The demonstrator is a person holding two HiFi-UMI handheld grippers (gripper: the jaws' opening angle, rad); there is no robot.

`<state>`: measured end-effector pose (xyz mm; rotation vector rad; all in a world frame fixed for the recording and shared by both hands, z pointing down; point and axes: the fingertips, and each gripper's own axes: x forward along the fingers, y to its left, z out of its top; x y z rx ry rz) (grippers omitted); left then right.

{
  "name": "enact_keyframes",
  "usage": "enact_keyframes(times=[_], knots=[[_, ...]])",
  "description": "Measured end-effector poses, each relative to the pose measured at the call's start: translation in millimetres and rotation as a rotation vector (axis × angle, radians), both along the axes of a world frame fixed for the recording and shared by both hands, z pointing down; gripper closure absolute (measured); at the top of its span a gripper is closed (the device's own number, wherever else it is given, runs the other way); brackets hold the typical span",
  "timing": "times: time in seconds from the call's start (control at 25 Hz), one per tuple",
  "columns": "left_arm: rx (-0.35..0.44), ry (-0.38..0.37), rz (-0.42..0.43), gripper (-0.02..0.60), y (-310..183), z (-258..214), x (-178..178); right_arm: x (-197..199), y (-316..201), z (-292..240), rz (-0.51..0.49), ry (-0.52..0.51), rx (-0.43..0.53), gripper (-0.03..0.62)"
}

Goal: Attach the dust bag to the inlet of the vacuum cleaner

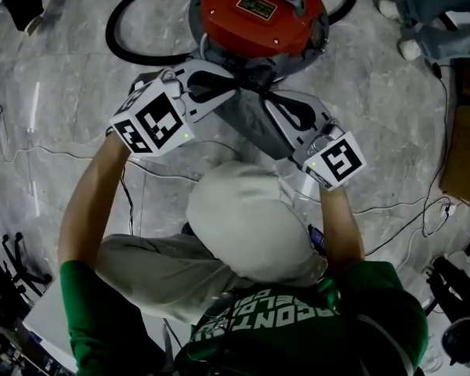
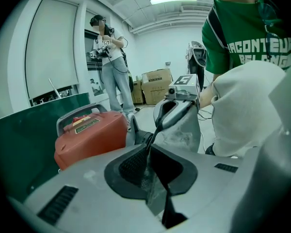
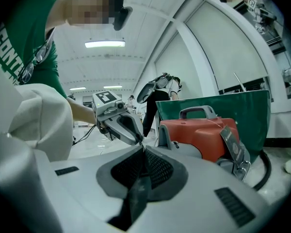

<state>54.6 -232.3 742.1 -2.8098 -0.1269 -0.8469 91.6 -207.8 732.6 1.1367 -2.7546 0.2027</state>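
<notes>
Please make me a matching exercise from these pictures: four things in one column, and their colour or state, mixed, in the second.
1 vacuum cleaner top
2 dust bag
3 hose
4 left tool

A black, curved in a loop
B shut on the bag's edge
C red
D grey fabric

Pairs: 1-C, 2-D, 3-A, 4-B

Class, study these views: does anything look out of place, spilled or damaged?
Nothing spilled or damaged. The grey fabric dust bag hangs beside the red vacuum cleaner, pinched by the left gripper and right gripper.
</notes>
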Motion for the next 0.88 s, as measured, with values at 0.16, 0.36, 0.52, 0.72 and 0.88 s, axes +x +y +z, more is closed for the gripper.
enact_keyframes(times=[0.16,0.36,0.52,0.72,0.88], knots=[[0.008,-0.010,0.000,0.552,-4,0,3,1,-2,2,-0.014,-0.003,-0.002,0.577],[0.017,-0.022,0.001,0.549,-6,-1,5,2,0,0,-0.025,-0.024,0.007,0.577],[0.035,-0.029,-0.004,0.545,-10,-1,10,5,-4,1,-0.027,-0.035,0.005,0.576],[0.037,0.011,-0.033,0.546,-15,-5,7,0,-13,-3,-0.063,-0.011,0.027,0.574],[0.042,0.024,-0.042,0.545,-18,-6,5,-4,-18,-11,-0.088,-0.016,0.058,0.572]])
